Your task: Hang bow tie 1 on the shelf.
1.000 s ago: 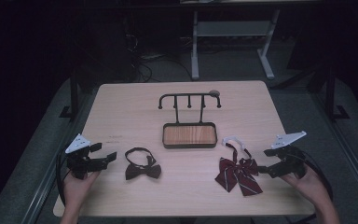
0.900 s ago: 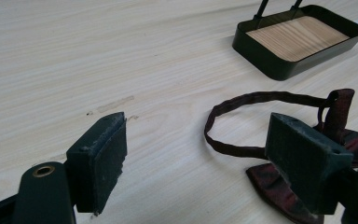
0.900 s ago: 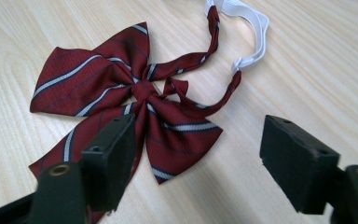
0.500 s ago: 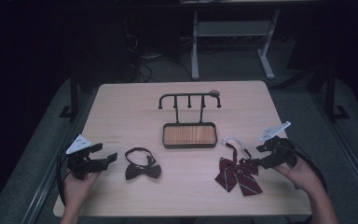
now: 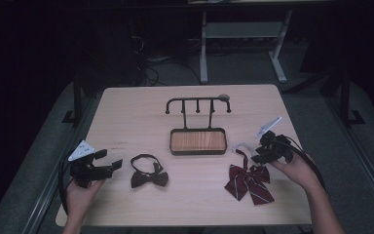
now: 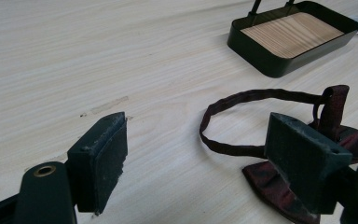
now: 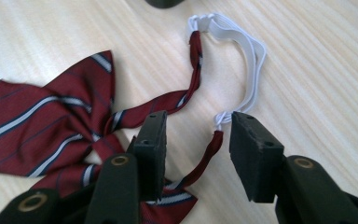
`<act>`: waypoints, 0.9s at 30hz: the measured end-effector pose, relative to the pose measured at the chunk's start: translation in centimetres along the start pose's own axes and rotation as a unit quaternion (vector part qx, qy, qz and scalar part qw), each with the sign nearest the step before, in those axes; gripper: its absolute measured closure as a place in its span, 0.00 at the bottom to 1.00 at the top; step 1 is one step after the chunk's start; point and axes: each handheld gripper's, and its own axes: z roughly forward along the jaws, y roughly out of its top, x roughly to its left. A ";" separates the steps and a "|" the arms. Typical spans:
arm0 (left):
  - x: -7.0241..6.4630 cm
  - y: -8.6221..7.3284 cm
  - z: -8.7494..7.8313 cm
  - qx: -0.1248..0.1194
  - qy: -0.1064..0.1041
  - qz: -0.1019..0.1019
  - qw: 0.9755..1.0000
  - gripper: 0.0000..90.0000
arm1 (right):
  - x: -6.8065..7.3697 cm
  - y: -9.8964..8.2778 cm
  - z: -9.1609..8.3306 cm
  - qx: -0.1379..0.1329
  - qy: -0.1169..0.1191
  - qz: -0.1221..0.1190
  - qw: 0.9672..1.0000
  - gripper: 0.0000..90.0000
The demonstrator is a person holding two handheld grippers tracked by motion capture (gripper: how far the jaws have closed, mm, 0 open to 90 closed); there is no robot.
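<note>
Right gripper (image 7: 196,144), fingers apart and closing, straddles the striped bow tie's (image 7: 42,126) strap; left gripper (image 6: 205,163), fingers wide apart, at nine o'clock of the dark bow tie (image 5: 148,175).

Striped bow tie (image 5: 250,182), dark red with thin white and navy lines, lying flat on the surface near its right front, wings spread and tails fanned toward the front edge. Neck strap (image 7: 193,91) of the same red cloth curling away from the knot, then joined to a white elastic loop (image 7: 247,44) (bunched slightly at the join). Lower strap end (image 7: 208,154) red again, running back under the bow.
</note>
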 end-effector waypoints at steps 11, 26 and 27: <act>0.0 0.0 0.0 0.001 -0.002 0.001 1.000 0.23 | -1.2 0.3 1.4 0.040 -0.010 0.027 0.999 0.70; -0.1 0.0 0.0 -0.003 -0.003 -0.003 1.000 0.24 | -1.2 0.8 2.5 0.060 -0.010 0.025 0.998 0.95; -0.1 0.0 0.0 -0.003 -0.003 -0.003 1.000 0.24 | -1.2 0.8 2.3 0.056 -0.008 0.024 0.998 0.95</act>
